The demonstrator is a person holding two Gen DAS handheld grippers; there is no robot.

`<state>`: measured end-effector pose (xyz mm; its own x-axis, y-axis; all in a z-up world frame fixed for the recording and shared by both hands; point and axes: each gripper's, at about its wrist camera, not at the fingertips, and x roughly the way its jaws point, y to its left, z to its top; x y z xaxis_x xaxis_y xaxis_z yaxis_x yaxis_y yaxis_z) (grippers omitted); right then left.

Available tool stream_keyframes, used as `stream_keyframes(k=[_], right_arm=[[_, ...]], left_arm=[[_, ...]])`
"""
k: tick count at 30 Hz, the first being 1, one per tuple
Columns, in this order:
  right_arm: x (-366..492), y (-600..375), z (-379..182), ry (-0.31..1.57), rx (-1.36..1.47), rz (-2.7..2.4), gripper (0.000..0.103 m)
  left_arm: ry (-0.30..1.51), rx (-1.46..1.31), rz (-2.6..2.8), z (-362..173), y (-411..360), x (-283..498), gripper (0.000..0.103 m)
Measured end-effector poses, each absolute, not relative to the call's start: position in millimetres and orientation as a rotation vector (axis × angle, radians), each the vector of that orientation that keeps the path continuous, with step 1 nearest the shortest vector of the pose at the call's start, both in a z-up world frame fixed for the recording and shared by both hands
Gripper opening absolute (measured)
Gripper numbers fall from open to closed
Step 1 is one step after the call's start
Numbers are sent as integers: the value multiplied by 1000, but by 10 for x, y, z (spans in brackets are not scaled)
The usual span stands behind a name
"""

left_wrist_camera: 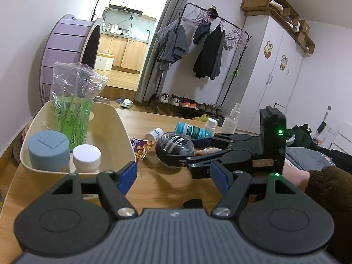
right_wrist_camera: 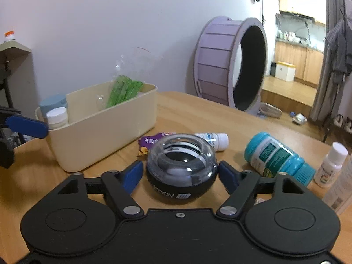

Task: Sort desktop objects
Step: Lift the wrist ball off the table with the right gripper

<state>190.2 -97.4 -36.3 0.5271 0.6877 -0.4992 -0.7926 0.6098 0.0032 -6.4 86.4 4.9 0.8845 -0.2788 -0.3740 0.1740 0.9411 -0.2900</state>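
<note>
Right claw (right_wrist_camera: 180, 173) was straddling the gyro ball (right_wrist_camera: 181, 167) on the tabletop (right_wrist_camera: 198, 112), pads beside it, not clamped yet. Round glossy shell, so it could've squirted out sideways into the teal bottle (right_wrist_camera: 279, 158). Left claw (left_wrist_camera: 173, 176) hung released, holding nothing, near the bin (left_wrist_camera: 123, 132).

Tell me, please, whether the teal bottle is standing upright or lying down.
Lying down: the teal bottle rests on its side on the table.

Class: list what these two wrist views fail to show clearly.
- Gyro ball, right view: the gripper body cuts off its brand lettering.
- Teal bottle: label print too small to read.
- Snack packet: mostly hidden behind the ball.
- Bin, left view: jars hide its floor.
</note>
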Motion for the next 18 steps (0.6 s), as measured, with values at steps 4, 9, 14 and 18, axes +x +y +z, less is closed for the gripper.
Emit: stream_keyframes(k=[4,9,14,18], right_arm=[[1882,-1010,-345,507,-219,883,70],[1871,-1109,-315,548,-166,874,69],[1754,-1218,-227,510,-137,850,69],[1647,-1260,-24,464,-107,870,68]], left_arm=[[423,-253,-237,62,866,-75,72],[413,-245,-233,77,894,-109,72],[400,-251,-225,101,957,-166,72],[382,-257,-204,130,1026,-232,72]])
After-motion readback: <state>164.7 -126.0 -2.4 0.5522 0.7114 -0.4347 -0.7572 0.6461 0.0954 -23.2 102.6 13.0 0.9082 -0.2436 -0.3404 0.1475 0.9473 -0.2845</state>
